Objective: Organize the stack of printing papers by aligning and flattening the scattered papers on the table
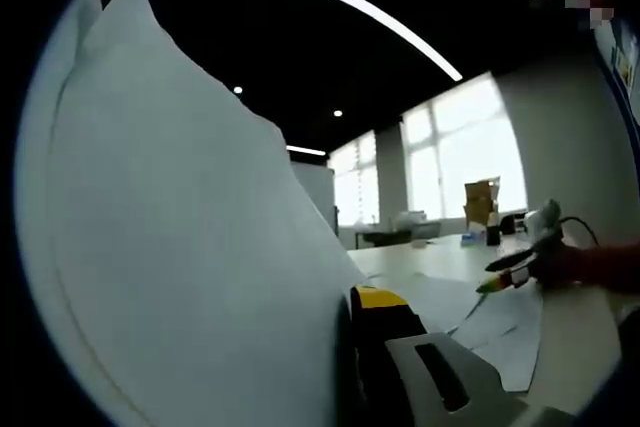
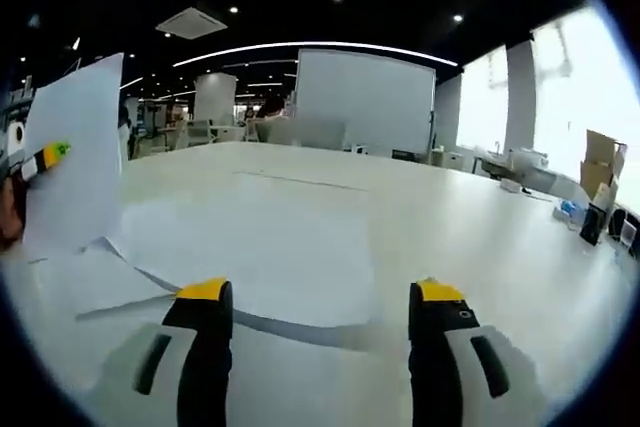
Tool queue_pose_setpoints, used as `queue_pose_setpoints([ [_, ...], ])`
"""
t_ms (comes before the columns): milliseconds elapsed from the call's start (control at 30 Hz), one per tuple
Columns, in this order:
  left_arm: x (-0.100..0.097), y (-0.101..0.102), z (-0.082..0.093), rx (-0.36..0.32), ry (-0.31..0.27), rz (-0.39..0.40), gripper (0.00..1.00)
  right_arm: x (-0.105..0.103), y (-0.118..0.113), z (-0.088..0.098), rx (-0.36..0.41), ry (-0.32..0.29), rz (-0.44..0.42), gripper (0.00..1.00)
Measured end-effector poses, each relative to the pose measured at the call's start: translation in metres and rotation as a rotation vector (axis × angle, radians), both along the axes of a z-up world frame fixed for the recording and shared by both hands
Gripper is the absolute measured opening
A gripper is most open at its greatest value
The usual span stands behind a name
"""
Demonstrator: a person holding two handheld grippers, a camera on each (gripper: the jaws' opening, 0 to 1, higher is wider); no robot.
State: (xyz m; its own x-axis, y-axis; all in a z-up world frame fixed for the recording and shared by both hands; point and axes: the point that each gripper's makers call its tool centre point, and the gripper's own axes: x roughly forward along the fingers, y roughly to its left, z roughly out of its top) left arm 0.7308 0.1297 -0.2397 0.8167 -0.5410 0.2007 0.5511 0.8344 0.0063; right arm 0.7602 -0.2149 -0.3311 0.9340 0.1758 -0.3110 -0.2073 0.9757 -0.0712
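Left hand-held gripper [image 2: 40,159] clamped on one white sheet [image 1: 190,247], lifted upright off the counter [image 2: 420,217], seen at left edge of right gripper view. Right hand-held gripper [image 2: 318,305] low over counter, jaws wide apart, nothing between them. More papers [image 2: 250,257] lying flat and scattered on counter just ahead of those jaws. Cardboard box [image 2: 598,162] far right.
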Motion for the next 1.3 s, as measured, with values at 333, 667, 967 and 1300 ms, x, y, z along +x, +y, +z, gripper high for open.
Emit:
queue_pose_setpoints([
  [333,0.001,0.002,-0.001,0.0,-0.001,0.0,0.11,0.0,-0.003,-0.013,-0.041,0.052,-0.016,0.58],
  [667,0.002,0.005,-0.002,0.0,-0.002,0.001,0.11,-0.001,-0.002,-0.013,0.063,0.074,-0.017,0.57],
  [967,0.003,0.005,-0.003,0.002,-0.003,0.002,0.11,-0.002,0.001,-0.014,0.086,0.08,0.002,0.44],
  [1300,0.002,0.005,-0.003,0.001,-0.002,0.001,0.11,-0.003,0.001,-0.017,0.056,0.092,0.009,0.25],
])
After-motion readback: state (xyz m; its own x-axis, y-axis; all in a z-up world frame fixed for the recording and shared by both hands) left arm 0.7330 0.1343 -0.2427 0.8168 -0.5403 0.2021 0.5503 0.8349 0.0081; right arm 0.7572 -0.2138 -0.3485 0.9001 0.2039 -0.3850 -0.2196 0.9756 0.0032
